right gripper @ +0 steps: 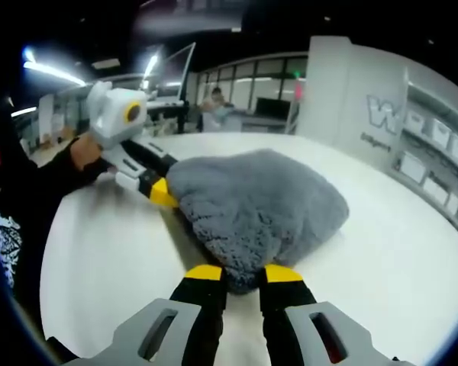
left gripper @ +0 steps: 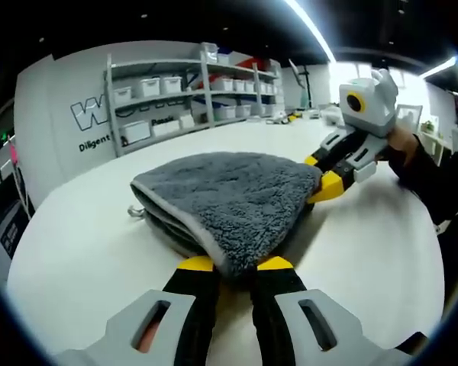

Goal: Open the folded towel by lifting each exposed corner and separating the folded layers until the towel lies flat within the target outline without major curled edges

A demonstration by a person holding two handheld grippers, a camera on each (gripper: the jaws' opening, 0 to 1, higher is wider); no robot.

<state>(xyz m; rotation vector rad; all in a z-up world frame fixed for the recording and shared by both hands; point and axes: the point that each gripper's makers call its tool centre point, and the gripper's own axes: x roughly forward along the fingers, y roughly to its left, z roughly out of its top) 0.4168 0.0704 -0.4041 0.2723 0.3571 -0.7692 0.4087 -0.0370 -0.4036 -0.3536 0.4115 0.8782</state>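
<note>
left gripper has its yellow-tipped jaws closed down on the near corner of the grey towel, the plush pile bunched between the tips; the same gripper appears in the right gripper view, held by a hand in a dark sleeve, biting the towel's far-left corner. right gripper is likewise pinched on a towel corner, fabric pressed between both tips; seen in the left gripper view it grips the towel's right corner.

largest to smallest, placed relative to the towel:
- white table lies under the towel and spreads out on all sides of it.
- shelving unit with white storage bins stands well behind the towel, against a white wall with dark lettering.
- towel itself sits near the middle of the table, folded, several layers visible at its left edge, upper layer domed and raised between the two held corners.
- a small loop tag sticks out at the towel's left edge.
</note>
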